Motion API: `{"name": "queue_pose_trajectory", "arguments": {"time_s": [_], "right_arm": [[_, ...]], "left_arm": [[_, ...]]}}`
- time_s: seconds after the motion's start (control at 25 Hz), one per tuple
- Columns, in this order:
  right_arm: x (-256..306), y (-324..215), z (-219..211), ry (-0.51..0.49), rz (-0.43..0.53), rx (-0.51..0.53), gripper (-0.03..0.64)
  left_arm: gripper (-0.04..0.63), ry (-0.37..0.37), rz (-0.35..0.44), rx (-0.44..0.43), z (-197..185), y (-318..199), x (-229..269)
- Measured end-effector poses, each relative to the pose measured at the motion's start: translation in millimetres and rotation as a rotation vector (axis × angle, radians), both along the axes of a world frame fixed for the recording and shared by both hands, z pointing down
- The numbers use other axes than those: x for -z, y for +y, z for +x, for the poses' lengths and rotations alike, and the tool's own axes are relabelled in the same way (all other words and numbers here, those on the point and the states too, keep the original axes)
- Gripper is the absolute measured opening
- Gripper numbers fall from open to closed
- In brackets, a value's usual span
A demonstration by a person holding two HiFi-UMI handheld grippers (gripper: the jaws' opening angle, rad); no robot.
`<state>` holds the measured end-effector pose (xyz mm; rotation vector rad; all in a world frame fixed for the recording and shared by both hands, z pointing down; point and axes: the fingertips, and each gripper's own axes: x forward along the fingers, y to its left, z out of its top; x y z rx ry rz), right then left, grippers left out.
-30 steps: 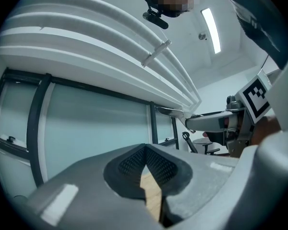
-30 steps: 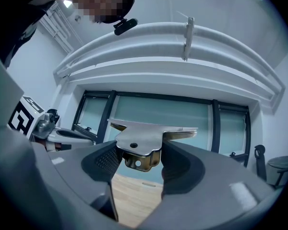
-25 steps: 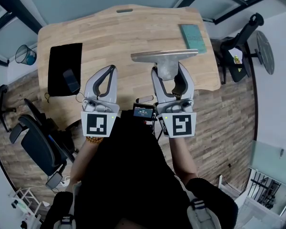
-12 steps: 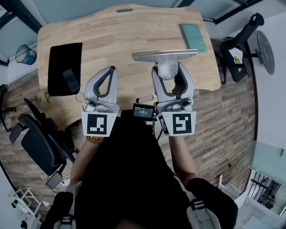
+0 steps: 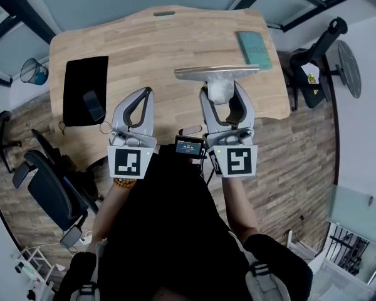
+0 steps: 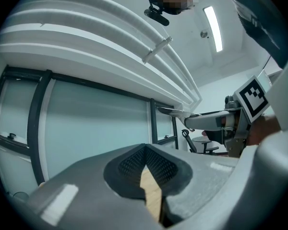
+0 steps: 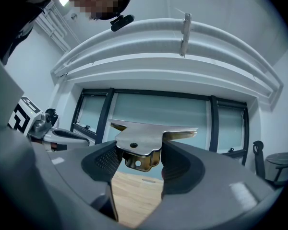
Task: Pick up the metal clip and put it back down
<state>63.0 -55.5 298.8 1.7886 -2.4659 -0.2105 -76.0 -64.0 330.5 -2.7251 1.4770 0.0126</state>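
While the right gripper (image 7: 137, 159) pinches the metal clip (image 7: 149, 131) by its narrow body, both pads on its sides and the wide flat plate sticking out ahead of the jaws, the pick-up half looks done and the job in hand is the set-down. The clip looks clear of the bench (image 5: 144, 42), over bare wood near the front right part. Left gripper (image 5: 141, 96) is pressed together with nothing in it, parked just beside the right one and not needed. To do this well: keep the right gripper level, since that plate is front-heavy and could pivot in the pads if the grip loosens early. Come straight down, and pick a spot further in from the bench edge, short of the green pad (image 5: 252, 47) at the back. Let the clip's underside seat on the wood before spreading the jaws. Open slowly, then back straight out so a pad doesn't drag it sideways.
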Motion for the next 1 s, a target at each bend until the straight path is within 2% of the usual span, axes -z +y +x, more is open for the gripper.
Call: {"name": "queue_pose_trajectory", "arguments": {"time_s": [1.0], "right_arm": [[-74,-27,12,0.013,-0.149,-0.007,0.275]], "left_arm": [[0.002,-0.033,-0.053,0.015,0,-1,-21]]}}
